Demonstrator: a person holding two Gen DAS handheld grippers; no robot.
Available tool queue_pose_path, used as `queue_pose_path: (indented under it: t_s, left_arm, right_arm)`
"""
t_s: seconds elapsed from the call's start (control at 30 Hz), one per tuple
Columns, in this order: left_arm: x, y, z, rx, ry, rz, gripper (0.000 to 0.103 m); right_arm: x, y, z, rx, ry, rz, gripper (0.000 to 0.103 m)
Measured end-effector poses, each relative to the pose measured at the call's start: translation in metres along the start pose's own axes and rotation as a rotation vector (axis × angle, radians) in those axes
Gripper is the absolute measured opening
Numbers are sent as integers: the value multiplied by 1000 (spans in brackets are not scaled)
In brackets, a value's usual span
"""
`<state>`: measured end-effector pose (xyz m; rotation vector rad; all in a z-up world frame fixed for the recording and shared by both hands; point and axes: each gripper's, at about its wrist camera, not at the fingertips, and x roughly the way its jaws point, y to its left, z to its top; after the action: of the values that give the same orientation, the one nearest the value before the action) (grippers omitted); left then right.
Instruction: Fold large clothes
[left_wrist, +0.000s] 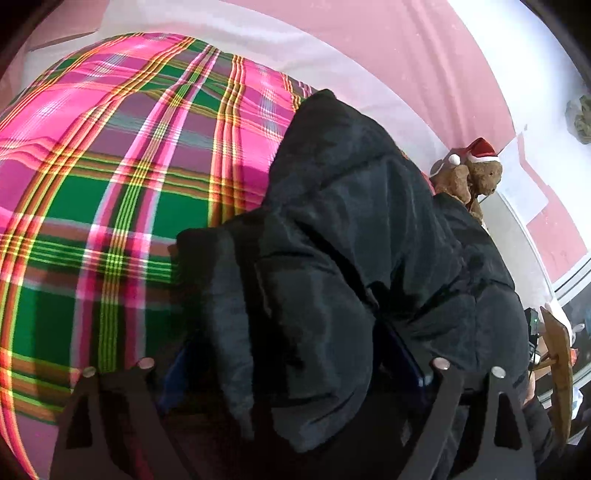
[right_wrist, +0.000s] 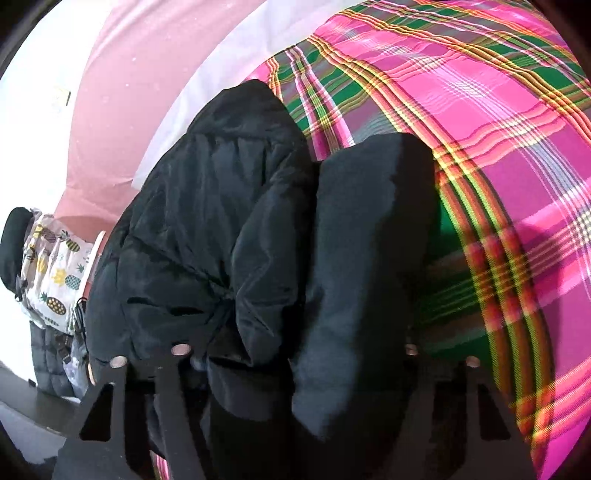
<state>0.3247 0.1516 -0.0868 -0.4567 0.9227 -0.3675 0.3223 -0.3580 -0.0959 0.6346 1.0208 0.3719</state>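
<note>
Where plaid spreads, one black jacket (left_wrist: 362, 236).

Jacket (left_wrist: 351, 258) folds fill the left gripper (left_wrist: 295, 373) and right gripper (right_wrist: 295, 354), hiding the pads; grip cannot be told. Jacket's near end cut off by both lower edges. Plaid cover (left_wrist: 110, 184) runs off frame. Teddy (left_wrist: 476, 177) partly hidden behind jacket.

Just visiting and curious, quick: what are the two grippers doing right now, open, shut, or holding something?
Left gripper: jaws wide, black puffer jacket bunched between them; grip cannot be told.
Right gripper: jaws around the same jacket; grip cannot be told.
</note>
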Motion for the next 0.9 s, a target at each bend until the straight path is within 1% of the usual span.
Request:
queue_pose_path:
  t_s: [0.07,0.1,0.13,0.17,0.27,0.37,0.5,0.73,0.9]
  left_arm:
    - [-3,-4,-2,1,-12,0,69]
    - [-6,-8,-3,9,-19,9,65]
    - [-8,-12,-3,20,-21,17,52]
    - [-11,-18,-3,31,-25,35,43]
    - [-27,-38,-1,68,-49,113,31]
    - [-43,-52,0,81,-89,143,29]
    - [-64,-64,-2,89,-126,154,28]
    - [-96,-73,-6,86,-176,156,27]
    - [-115,-76,-5,92,-208,161,27]
  right_arm:
    - [-4,5,-3,-12,-10,-5,48]
    - [-7,8,-4,-22,-14,-15,46]
    - [-9,11,-4,-28,-17,-21,42]
    - [-12,15,-3,-32,-24,-26,38]
    - [-24,26,-2,-49,-51,-41,32]
    - [-43,38,-2,-72,-80,-40,30]
    - [-64,57,-2,-116,-113,-39,29]
    - [-82,76,-4,-160,-140,-21,29]
    - [-84,88,-3,-176,-150,1,29]
